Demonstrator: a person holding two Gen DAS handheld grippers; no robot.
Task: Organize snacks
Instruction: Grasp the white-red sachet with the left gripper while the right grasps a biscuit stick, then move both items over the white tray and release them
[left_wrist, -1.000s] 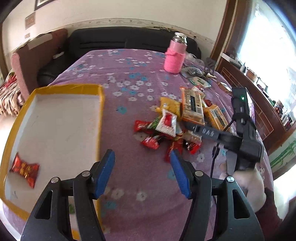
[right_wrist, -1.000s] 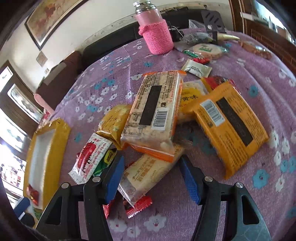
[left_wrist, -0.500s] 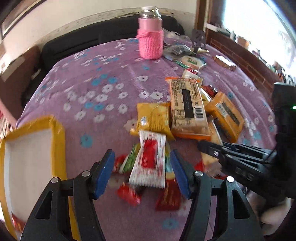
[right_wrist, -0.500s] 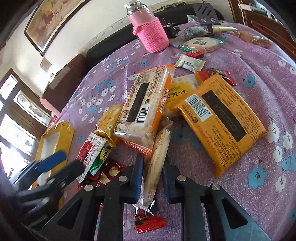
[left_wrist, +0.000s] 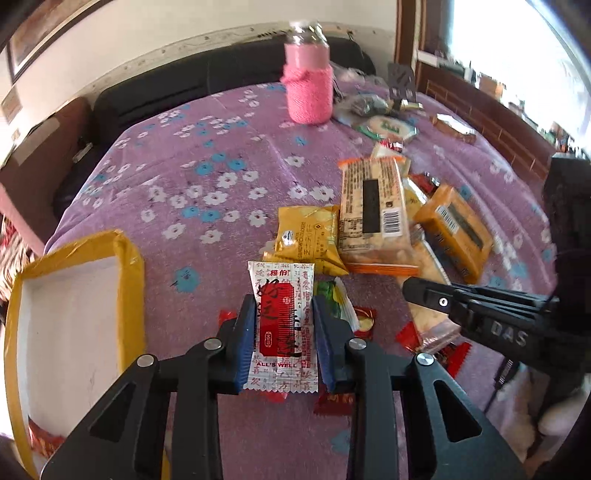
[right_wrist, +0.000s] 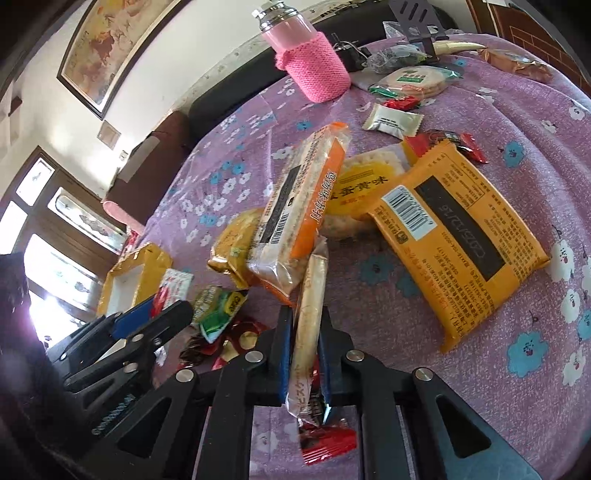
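My left gripper (left_wrist: 283, 309) is shut on a white and red snack packet (left_wrist: 283, 325) that lies over small red candies on the purple flowered tablecloth. My right gripper (right_wrist: 305, 328) is shut on a long cracker pack (right_wrist: 309, 325), held on edge; this pack also shows in the left wrist view (left_wrist: 430, 299). A long orange biscuit pack (right_wrist: 299, 206) leans on it. The yellow-rimmed white tray (left_wrist: 70, 325) lies to the left of the left gripper. The right gripper also shows in the left wrist view (left_wrist: 424, 295).
A gold snack bag (left_wrist: 308, 240), an orange flat pack (right_wrist: 458, 236), a green wrapper (right_wrist: 218, 308) and red candies (right_wrist: 325, 439) lie in the pile. A pink-sleeved bottle (left_wrist: 308, 88) and more snacks (right_wrist: 413, 79) stand at the far side. A black sofa (left_wrist: 166, 92) lies beyond.
Both grippers have shut: the left moved onto the white and red packet and closed on it; the right closed on the long cracker pack and tipped it on edge.
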